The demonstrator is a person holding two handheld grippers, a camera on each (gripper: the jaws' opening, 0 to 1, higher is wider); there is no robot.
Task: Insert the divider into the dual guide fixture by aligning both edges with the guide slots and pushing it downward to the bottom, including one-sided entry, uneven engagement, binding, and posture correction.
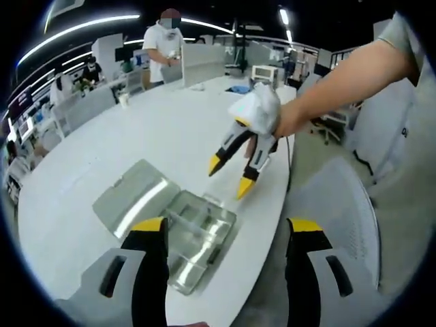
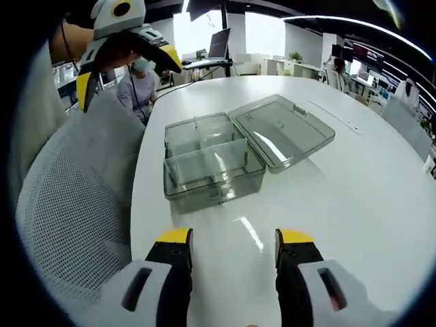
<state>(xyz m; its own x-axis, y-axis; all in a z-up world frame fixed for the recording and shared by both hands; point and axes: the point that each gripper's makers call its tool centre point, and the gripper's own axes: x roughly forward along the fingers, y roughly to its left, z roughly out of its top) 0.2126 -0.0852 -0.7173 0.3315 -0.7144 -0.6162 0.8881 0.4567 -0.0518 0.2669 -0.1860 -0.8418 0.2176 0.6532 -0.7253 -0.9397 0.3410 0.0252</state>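
Observation:
A clear plastic box point(image 2: 212, 178) sits near the edge of the white table point(image 2: 327, 204), with its hinged lid point(image 2: 283, 129) lying open beside it. A clear divider point(image 2: 208, 150) stands across the inside of the box. My right gripper point(image 2: 235, 238) is open and holds nothing, a short way in front of the box. In the left gripper view the box point(image 1: 201, 235) lies just ahead of my open left gripper point(image 1: 226, 228). There the right gripper point(image 1: 230, 176) hangs open above the box's far side, held by a hand. The left gripper point(image 2: 127, 73) is raised off the table.
A white mesh chair point(image 2: 75, 204) stands against the table's edge by the box. A person point(image 1: 163, 44) stands at the table's far end and another sits point(image 2: 139, 85) behind the chair. More desks and chairs point(image 1: 334, 122) fill the room.

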